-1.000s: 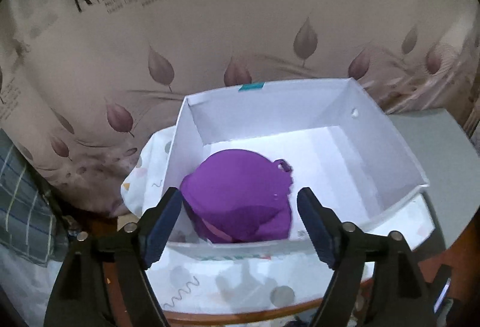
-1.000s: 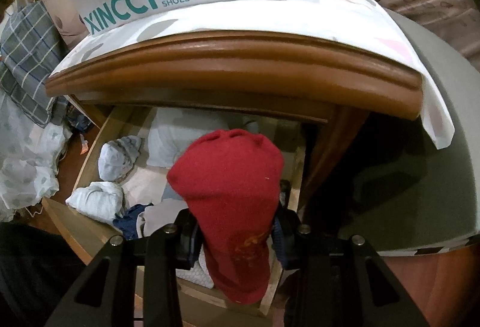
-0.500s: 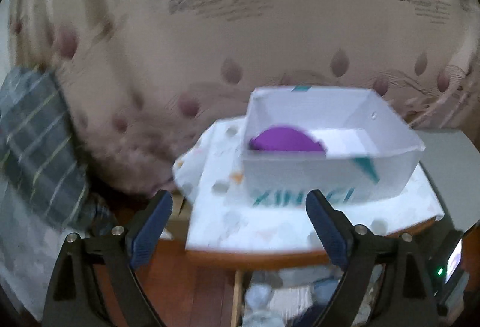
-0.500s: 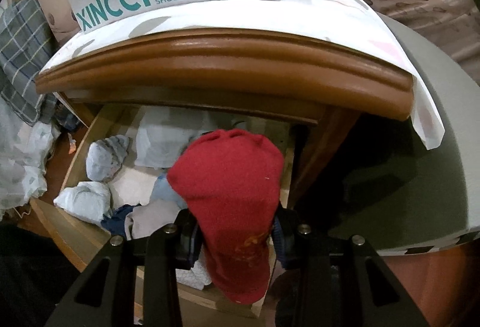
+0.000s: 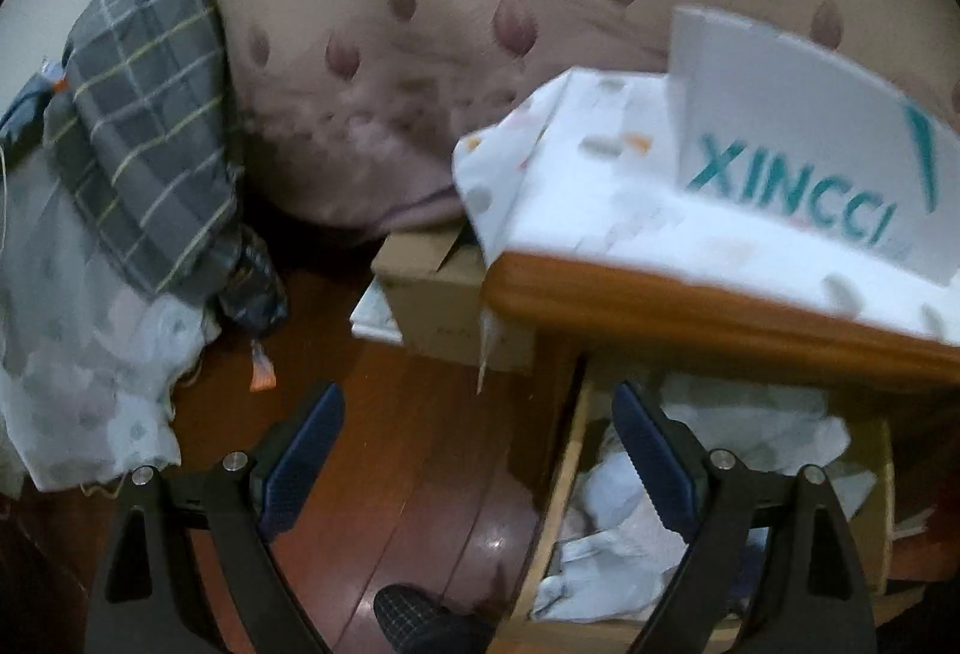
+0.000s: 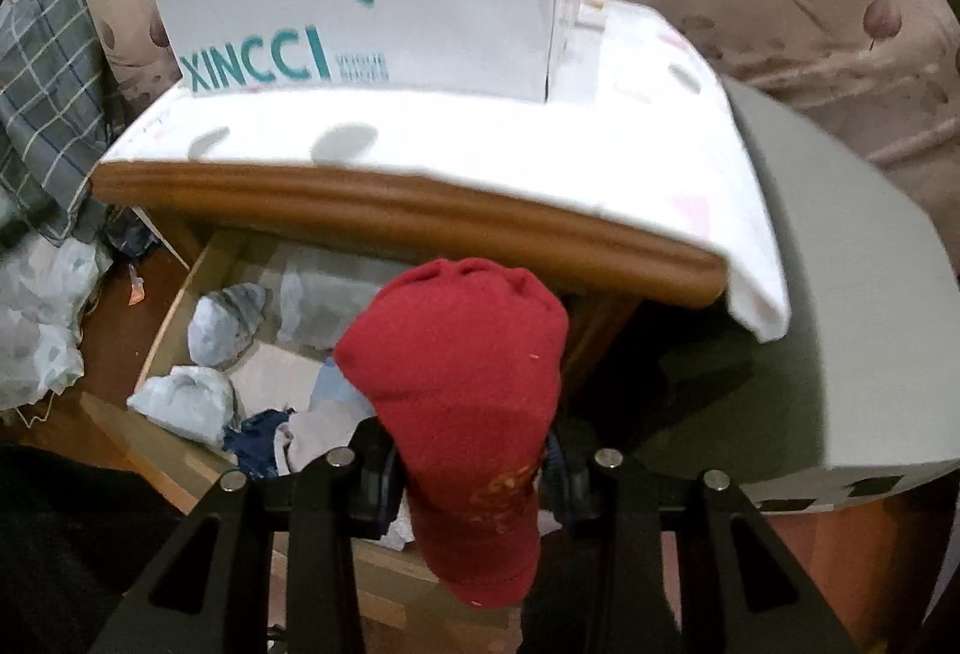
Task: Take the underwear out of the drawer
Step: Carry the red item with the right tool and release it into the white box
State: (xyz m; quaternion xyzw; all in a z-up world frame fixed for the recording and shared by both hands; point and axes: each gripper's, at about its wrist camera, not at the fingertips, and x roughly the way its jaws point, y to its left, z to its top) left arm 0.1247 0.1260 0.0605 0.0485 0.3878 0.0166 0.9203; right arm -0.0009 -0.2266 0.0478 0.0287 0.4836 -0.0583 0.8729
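Observation:
In the right wrist view my right gripper (image 6: 474, 474) is shut on a red piece of underwear (image 6: 468, 372), which hangs bunched above the open wooden drawer (image 6: 174, 312). Pale rolled garments (image 6: 225, 318) and a dark blue one (image 6: 258, 438) lie in the drawer. The left wrist view shows my left gripper (image 5: 474, 408) open and empty, over the floor beside the drawer's left wall (image 5: 561, 468). One of its fingers (image 5: 648, 450) reaches over the drawer's pale clothes (image 5: 618, 510). A white XINCCI shoe box (image 6: 372, 6) stands on the cloth-covered nightstand top (image 6: 480, 156).
A cardboard box (image 5: 444, 294) sits on the wooden floor (image 5: 420, 474) left of the nightstand. A grey plaid cloth (image 5: 144, 126) and white bedding (image 5: 72, 366) lie further left. The leaf-patterned cover (image 5: 420, 24) fills the back. A dark shoe (image 5: 420, 618) shows at the bottom.
My left gripper swung away from above the shoe box with the purple garment, down and left to the floor and drawer, its jaws a little wider. The right gripper rose with the red underwear.

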